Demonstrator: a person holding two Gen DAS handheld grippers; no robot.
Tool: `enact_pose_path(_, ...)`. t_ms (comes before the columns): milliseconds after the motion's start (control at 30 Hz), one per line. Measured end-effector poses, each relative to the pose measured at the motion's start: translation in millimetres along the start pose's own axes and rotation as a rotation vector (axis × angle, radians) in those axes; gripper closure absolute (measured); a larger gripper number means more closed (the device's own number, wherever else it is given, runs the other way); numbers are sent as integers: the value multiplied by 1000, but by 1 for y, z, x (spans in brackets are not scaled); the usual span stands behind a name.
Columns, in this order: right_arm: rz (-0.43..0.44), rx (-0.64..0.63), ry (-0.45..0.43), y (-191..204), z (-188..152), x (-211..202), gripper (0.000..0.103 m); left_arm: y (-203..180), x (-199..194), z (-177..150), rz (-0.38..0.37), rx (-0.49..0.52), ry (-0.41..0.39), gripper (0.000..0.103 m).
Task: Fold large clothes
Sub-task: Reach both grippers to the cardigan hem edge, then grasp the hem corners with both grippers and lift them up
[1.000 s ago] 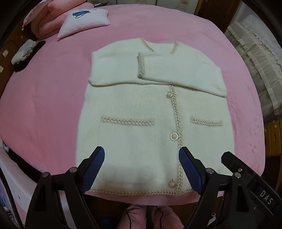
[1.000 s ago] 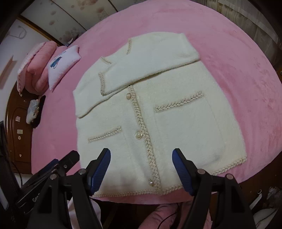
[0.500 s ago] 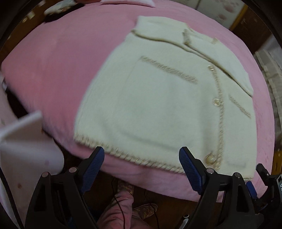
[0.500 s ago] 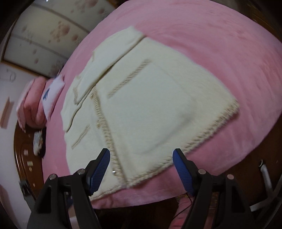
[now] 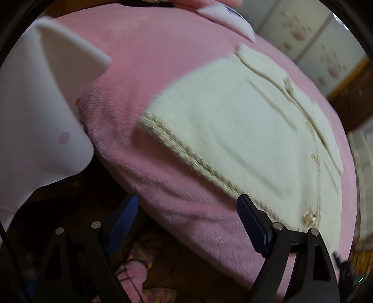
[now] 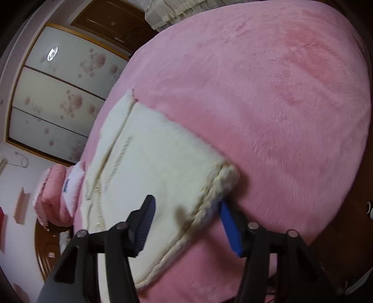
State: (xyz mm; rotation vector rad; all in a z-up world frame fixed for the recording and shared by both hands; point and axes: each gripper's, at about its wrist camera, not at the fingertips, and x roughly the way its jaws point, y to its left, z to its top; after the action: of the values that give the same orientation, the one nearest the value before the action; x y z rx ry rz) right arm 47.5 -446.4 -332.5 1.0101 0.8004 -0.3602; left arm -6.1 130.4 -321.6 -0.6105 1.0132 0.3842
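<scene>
A cardigan (image 5: 244, 130) lies flat on the bed (image 5: 149, 77), its hem near the edge; a pillow (image 5: 228, 16) sits behind.

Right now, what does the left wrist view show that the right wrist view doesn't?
Left only: the open left gripper short of the hem, a white object beside the bed, gold buttons.
Right only: the right gripper, jaws just closing around the cardigan's hem corner; wardrobe doors.
Both: cream cardigan on the pink blanket.

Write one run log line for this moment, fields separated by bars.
step: reach hem | cardigan: flat on pink bed | left gripper: jaws open, empty | right gripper: jaws closing around hem corner
</scene>
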Motion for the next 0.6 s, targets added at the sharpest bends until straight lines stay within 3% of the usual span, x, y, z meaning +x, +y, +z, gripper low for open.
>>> enact_pose_path(67,-23,-18,7,-1,4,11,66,9,4,4,-3,-52,-35,18)
enact_pose_path(333,78,-81,32,-6,6,16,87,36,16,30,-3,-157,-165,18)
enact_pose_path(400,82,-83,40,-6,6,14,88,38,18,42,-9,-165,-168,29)
enact_pose_path(467,74,-81,51,-6,7,14,88,40,22,52,-20,-175,-142,65)
enact_pose_path(600,72,-49,90,1,11,16,89,37,30,59,-51,-187,-94,76)
